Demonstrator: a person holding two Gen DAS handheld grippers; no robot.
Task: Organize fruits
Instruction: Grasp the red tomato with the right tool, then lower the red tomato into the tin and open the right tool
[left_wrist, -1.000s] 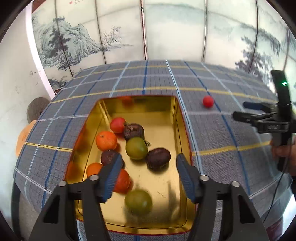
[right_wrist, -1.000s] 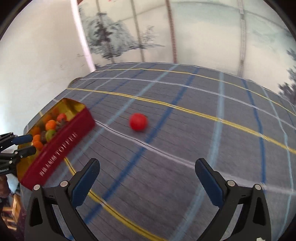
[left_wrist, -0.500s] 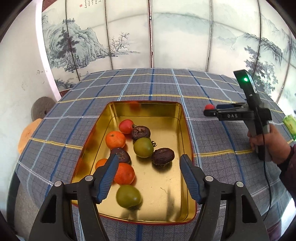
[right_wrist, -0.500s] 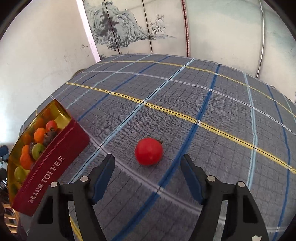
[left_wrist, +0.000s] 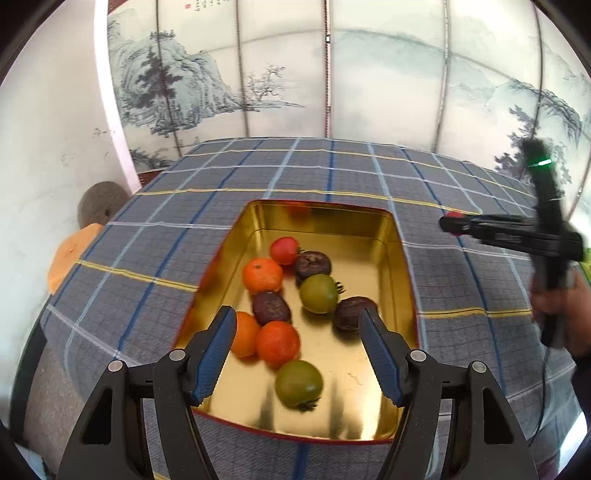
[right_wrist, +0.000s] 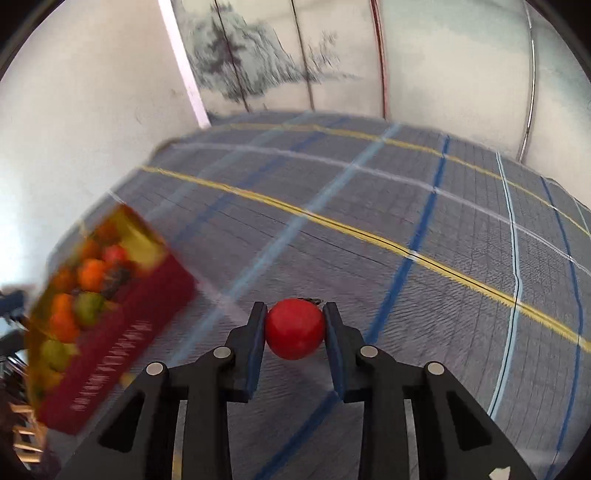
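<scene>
A small red fruit (right_wrist: 293, 328) sits between the pads of my right gripper (right_wrist: 294, 325), which is shut on it just above the plaid tablecloth (right_wrist: 406, 206). In the left wrist view that same right gripper (left_wrist: 448, 222) shows at the right with a sliver of the red fruit (left_wrist: 455, 214) at its tip. A gold tin (left_wrist: 397, 258) with red outer walls holds several fruits: orange ones (left_wrist: 263, 275), green ones (left_wrist: 318, 293) and dark wrinkled ones (left_wrist: 271, 306). My left gripper (left_wrist: 297, 354) hovers open over the tin's near end, holding nothing.
The tin (right_wrist: 122, 325) lies to the left of the right gripper. A painted folding screen (left_wrist: 332, 81) stands behind the table. A person's hand (left_wrist: 561, 314) holds the right gripper's handle. A grey disc (left_wrist: 101, 201) and an orange object (left_wrist: 72, 254) lie beyond the table's left edge.
The right gripper moved up to the red fruit and closed its wide-open jaws onto it. The left gripper drew back slightly over the tin, jaws a little wider.
</scene>
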